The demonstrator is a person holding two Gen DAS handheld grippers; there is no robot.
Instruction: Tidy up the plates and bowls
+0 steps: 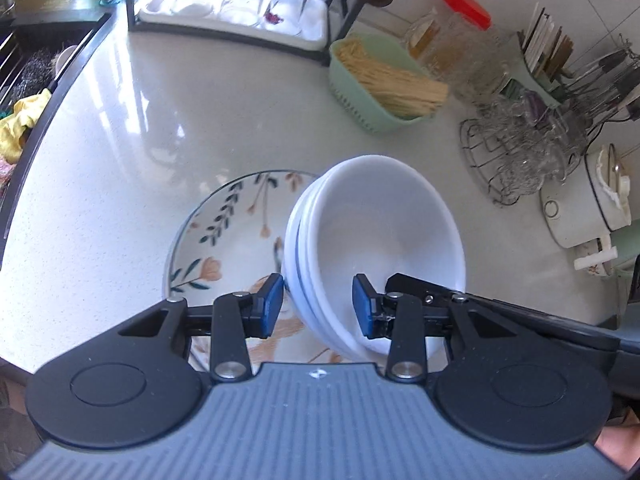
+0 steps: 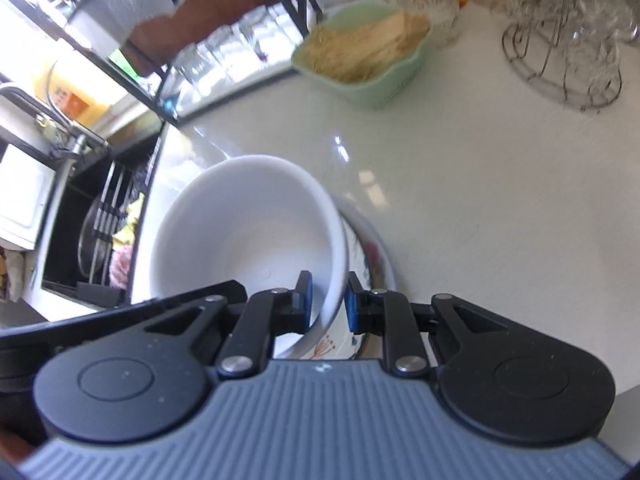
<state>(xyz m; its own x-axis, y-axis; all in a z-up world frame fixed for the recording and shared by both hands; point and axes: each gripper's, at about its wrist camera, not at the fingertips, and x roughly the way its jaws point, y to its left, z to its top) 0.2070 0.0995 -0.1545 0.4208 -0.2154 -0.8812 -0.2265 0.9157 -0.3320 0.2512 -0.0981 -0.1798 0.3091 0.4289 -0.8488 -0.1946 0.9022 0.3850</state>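
- Left gripper (image 1: 318, 304) sits nearest in the left wrist view: blue pads (image 1: 270, 305) spread apart, straddling the near-left wall of the stacked white bowls (image 1: 384, 240). One pad is outside the wall and the other inside the top bowl; gap shows on the inner side, so no clamp.
- Bowls: 3 rims visible, nested, stack tilted. Its lower edge rests on/over the floral plate (image 1: 224, 240).
- Floral plate lies flat on the white counter (image 1: 120, 160), left of the bowl stack and partly under it; leaf & flower print, dark rim.
- Right gripper (image 2: 327, 305) in the right wrist view: pads close together, pinched on the rim of the white bowl (image 2: 248, 232), one pad inside, one outside. Both look to touch the wall.
- Same view: floral plate (image 2: 376, 256) peeks out beneath & to the right of the bowl, blurred.
- Behind on the counter: green basket (image 1: 360, 84) w/ dry noodles (image 1: 396, 80), well apart from the bowls.
- Beside the basket, a clear jar w/ red lid (image 1: 466, 8).
- Wire rack of upturned glass cups (image 1: 520, 152) stands right of the basket.
- Far back: white tray (image 1: 236, 20) w/ 3 upturned glasses inside a black frame.
- Sink (image 1: 36, 64) at far left edge, yellow cloth (image 1: 20, 124) in it.
- Small white pot (image 1: 588, 208) at right edge of the counter, lid tilted.
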